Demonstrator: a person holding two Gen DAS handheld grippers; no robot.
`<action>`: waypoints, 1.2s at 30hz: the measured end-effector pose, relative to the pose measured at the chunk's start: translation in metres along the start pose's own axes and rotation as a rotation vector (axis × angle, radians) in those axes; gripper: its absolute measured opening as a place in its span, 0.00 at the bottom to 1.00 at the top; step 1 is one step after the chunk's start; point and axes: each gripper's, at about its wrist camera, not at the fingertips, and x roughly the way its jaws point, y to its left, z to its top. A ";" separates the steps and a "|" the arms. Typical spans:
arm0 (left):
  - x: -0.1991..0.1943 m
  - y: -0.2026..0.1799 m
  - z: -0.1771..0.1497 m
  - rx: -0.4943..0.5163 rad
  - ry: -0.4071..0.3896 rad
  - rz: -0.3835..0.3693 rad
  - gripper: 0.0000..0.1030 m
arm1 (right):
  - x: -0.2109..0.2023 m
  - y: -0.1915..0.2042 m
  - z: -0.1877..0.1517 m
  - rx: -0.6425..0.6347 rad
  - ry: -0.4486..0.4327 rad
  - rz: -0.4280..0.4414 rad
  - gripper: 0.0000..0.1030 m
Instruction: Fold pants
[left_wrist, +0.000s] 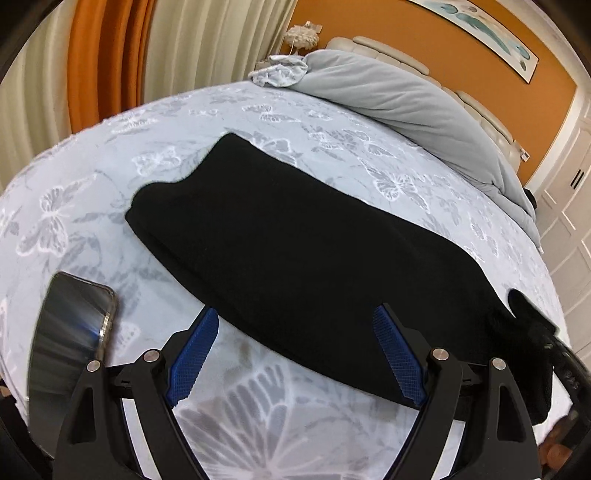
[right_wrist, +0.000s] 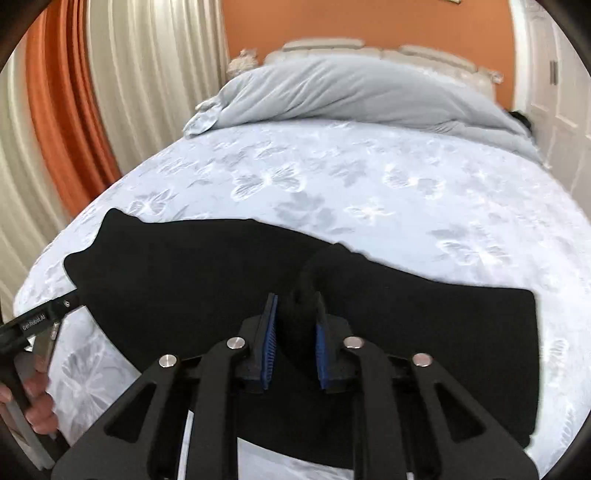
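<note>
While I watch both wrist feeds: near to far.
Right gripper (right_wrist: 295, 325): pinched on a raised fold of the pants (right_wrist: 221, 280).
Left gripper (left_wrist: 295, 354): spread wide, empty, at the pants' near edge.
Pants: flat across the bedspread (left_wrist: 110, 166).
Phone (left_wrist: 70, 332): left of them.
Duvet (right_wrist: 351, 96): bunched at the headboard.

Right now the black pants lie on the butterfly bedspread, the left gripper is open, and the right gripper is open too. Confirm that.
Not quite. The right gripper is shut on a raised fold of the black pants, as the right wrist view shows. The rest holds: the pants lie on the butterfly bedspread, and the left gripper is open.
</note>
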 end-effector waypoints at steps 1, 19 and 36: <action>0.002 0.000 0.000 0.000 0.008 -0.004 0.81 | 0.021 0.001 -0.007 -0.011 0.069 -0.006 0.24; 0.008 -0.010 -0.006 0.052 0.017 -0.035 0.83 | -0.078 -0.212 -0.120 0.625 0.015 -0.038 0.84; -0.035 -0.015 -0.028 0.029 -0.064 0.074 0.83 | -0.135 -0.255 -0.115 0.677 -0.159 0.117 0.18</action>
